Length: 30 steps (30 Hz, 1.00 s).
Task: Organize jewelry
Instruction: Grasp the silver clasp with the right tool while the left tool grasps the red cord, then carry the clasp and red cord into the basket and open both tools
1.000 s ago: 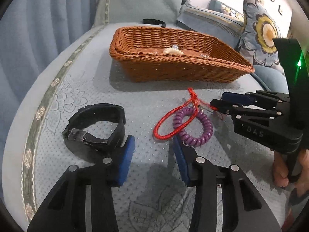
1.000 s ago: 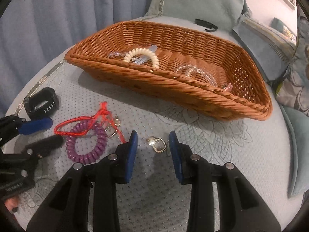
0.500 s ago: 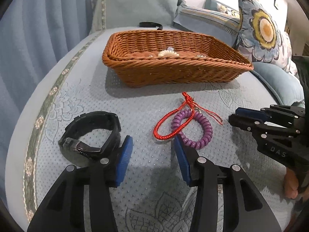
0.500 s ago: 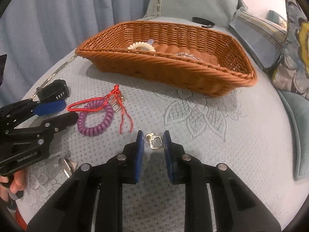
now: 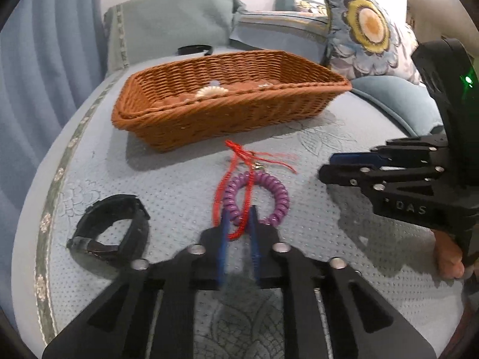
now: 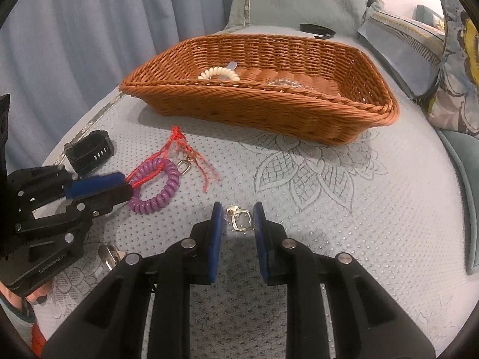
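A red cord bracelet (image 5: 236, 155) lies looped through a purple coil bracelet (image 5: 278, 191) on the blue quilt, in front of a wicker basket (image 5: 209, 110). My left gripper (image 5: 238, 224) is shut on the near end of the red cord; the right wrist view shows that left gripper (image 6: 128, 185) pinching the red cord (image 6: 176, 140) beside the purple coil (image 6: 167, 188). My right gripper (image 6: 238, 209) holds a small silver clasp (image 6: 239, 220) between its blue pads, low over the quilt. In the left wrist view, the right gripper (image 5: 329, 166) hides the clasp.
A black watch (image 5: 113, 227) lies left of the bracelets. The basket (image 6: 254, 89) holds a white bead bracelet (image 6: 218, 73) and a clear one (image 6: 284, 83). A black band (image 6: 317, 28) lies behind it. A silver piece (image 6: 107, 255) rests under the left gripper. Pillows (image 5: 368, 27) line the right.
My left gripper slid right from beside the watch to the red cord and shut on it. The right gripper's jaws narrowed around the silver clasp and have stayed there.
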### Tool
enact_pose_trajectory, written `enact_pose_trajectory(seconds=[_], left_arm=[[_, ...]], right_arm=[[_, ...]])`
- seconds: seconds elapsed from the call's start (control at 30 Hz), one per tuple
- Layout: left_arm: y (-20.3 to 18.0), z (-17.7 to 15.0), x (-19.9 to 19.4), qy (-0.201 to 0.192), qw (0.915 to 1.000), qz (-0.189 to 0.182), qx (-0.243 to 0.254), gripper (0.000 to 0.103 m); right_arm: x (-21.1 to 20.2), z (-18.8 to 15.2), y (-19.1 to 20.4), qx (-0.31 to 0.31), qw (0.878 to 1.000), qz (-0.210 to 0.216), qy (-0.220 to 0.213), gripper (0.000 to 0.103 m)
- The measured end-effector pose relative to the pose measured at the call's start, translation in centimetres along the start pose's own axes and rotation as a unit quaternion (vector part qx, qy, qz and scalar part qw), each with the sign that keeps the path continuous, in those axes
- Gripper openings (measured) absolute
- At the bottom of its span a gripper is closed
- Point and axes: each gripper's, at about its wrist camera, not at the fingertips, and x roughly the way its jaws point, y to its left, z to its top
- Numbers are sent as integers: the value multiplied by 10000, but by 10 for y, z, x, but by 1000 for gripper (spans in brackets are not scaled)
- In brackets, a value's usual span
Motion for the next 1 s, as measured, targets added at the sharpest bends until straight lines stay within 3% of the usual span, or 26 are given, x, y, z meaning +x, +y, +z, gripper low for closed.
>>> enact_pose_trajectory(seconds=[0.13,0.57,0.8,1.0], left_arm=[[0,-6,-3,11,9999,-103,22,3],[27,-27,-22,165,9947,-670,-757,3],[31,-24,-35,-200,9930,-785,-859,2],[42,-20,-60,-842,9814,-1256,-1180,2]], right_arm=[[-1,0,1,-35,10000,-56,-23,18],[-3,0,0,36,10000,0,-35,18],[-13,1,-4,103,9996,40,-269,18],[-21,3,-8,183,9987,157,-460,18]])
